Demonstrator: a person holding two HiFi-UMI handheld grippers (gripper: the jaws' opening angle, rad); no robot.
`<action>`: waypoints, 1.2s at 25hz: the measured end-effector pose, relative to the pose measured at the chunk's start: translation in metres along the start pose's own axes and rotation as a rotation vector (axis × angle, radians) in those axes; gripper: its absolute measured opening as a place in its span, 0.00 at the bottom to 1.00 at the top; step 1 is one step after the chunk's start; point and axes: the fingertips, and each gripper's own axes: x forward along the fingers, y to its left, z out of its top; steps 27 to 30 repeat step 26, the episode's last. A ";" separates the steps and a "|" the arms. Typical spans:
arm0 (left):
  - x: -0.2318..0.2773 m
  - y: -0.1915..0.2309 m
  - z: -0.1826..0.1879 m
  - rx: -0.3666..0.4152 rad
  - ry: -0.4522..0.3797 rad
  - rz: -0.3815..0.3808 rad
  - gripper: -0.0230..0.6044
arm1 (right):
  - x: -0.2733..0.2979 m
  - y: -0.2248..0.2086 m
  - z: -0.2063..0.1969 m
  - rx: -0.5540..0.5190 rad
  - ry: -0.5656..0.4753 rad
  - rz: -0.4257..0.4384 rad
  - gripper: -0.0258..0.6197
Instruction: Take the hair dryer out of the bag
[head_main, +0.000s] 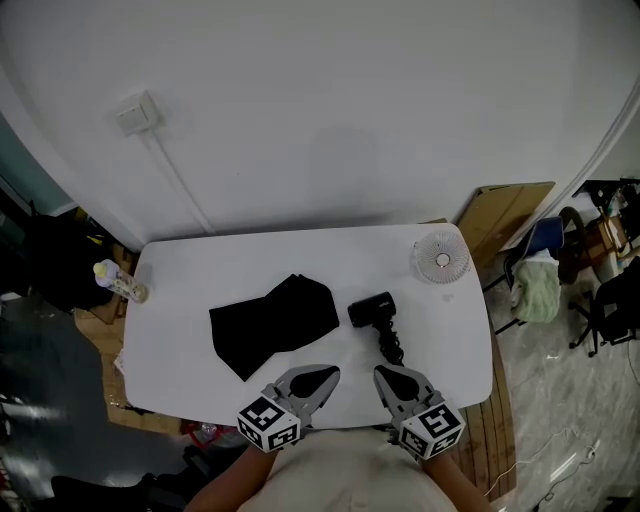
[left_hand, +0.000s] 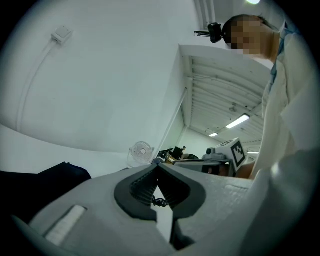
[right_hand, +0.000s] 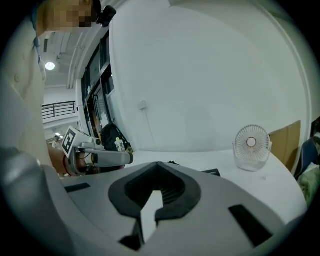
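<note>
Left gripper (left_hand: 158, 164): the jaws are pressing together tip to tip and pinching nothing; only the surface beyond is showing through the gap behind the pads. Right gripper (right_hand: 157, 165): the jaws are likewise meeting at the tips and carrying nothing. Both are hovering side by side at the near edge of the table (head_main: 200, 265), apart from every item on it.

The hair dryer (head_main: 371, 309) is lying on the tabletop just beside the bag's right edge, wholly outside it, with its cord (head_main: 388, 346) trailing toward the right gripper. The bag (head_main: 275, 322) is lying flat and slack, which suggests it is holding nothing. A small fan (head_main: 441, 257) is standing at the far right corner, and a bottle (head_main: 122, 283) is lying at the left edge.

Judgement: the removal is looking complete, and the closed, empty jaws are sitting clear because nothing is needing a grip.
</note>
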 end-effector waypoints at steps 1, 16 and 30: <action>0.001 -0.002 0.001 0.006 -0.001 -0.004 0.05 | 0.000 0.001 0.000 -0.007 0.002 -0.001 0.07; 0.007 -0.001 -0.006 -0.021 0.017 -0.010 0.05 | -0.004 -0.012 -0.006 0.028 0.018 -0.046 0.06; 0.005 0.001 -0.014 -0.043 0.031 0.008 0.05 | -0.003 -0.013 -0.012 0.046 0.027 -0.032 0.06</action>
